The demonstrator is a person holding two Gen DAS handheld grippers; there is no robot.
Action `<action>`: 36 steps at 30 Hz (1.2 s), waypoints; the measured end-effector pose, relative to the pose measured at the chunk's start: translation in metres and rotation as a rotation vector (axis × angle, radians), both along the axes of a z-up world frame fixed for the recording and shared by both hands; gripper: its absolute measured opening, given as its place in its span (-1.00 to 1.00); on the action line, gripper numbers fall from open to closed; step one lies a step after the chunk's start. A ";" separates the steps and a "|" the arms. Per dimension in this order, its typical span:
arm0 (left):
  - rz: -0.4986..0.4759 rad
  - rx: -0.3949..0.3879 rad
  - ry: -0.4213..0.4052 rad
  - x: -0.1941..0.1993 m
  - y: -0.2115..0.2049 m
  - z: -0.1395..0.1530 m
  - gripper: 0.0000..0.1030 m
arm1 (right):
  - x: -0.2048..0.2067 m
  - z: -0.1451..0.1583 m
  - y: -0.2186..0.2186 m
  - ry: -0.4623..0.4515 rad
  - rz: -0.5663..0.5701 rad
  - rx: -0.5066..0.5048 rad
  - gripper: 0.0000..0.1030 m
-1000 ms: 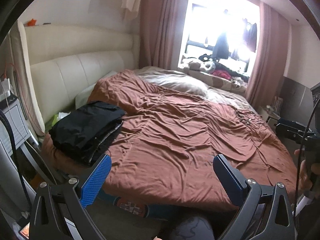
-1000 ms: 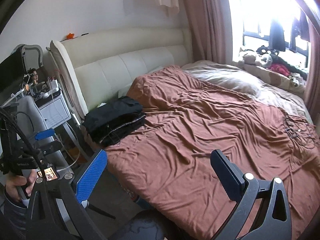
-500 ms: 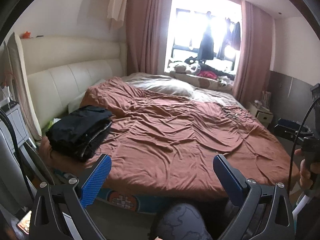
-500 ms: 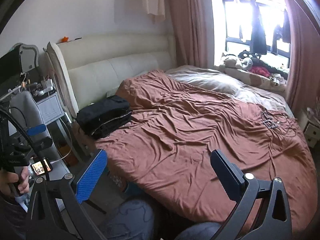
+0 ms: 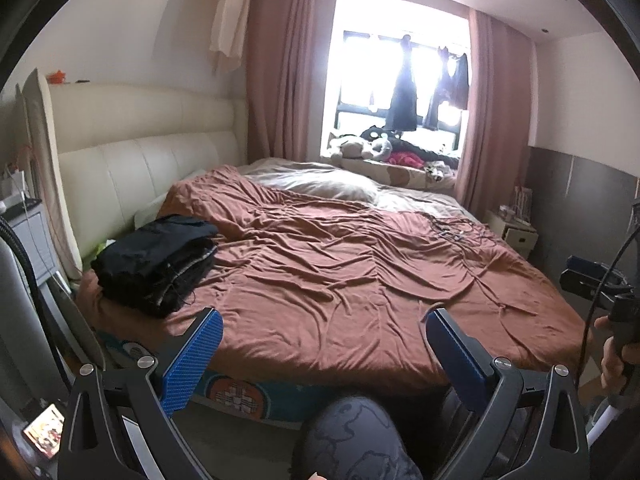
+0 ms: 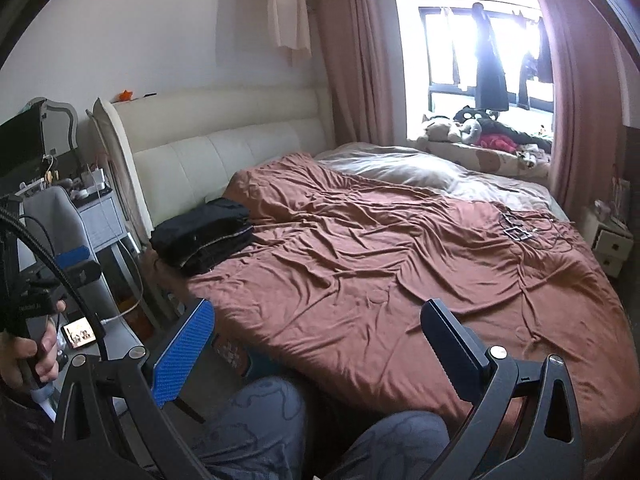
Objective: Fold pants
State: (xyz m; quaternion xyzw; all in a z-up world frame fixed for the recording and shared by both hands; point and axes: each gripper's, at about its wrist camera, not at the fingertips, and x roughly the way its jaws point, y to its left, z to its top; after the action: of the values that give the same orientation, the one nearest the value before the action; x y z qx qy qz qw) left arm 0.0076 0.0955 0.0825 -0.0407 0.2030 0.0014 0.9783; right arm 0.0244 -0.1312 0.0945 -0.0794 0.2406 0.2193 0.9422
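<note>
Pants [image 5: 156,262], black and folded into a stack, lie at the left of both frames on the corner of the rust-brown duvet [image 5: 360,280], just beside the cream padded headboard [image 5: 140,168]. Left gripper [image 5: 322,340] fills the lower part of its own view with its jaws wide apart and nothing between them, well short of the stack. Right gripper [image 6: 316,334] hangs likewise spread and empty at the bottom of its frame, over the person's knees [image 6: 256,420].

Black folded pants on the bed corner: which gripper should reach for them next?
Probably left. The folded pants lie just beyond the open left gripper, nearer its left finger. From the open right gripper they sit farther away.
</note>
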 end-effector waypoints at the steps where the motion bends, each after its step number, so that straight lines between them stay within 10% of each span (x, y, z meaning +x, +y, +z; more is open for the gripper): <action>1: 0.002 0.002 -0.003 -0.002 -0.001 -0.002 0.99 | -0.002 -0.003 -0.002 -0.005 -0.014 -0.006 1.00; 36: -0.001 -0.017 -0.007 -0.008 -0.033 -0.053 0.99 | -0.017 -0.055 -0.012 0.003 -0.127 0.015 1.00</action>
State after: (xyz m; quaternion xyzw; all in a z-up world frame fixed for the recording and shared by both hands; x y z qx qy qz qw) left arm -0.0005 0.0629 0.0292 -0.0486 0.1994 -0.0010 0.9787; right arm 0.0078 -0.1435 0.0395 -0.0569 0.2447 0.1610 0.9544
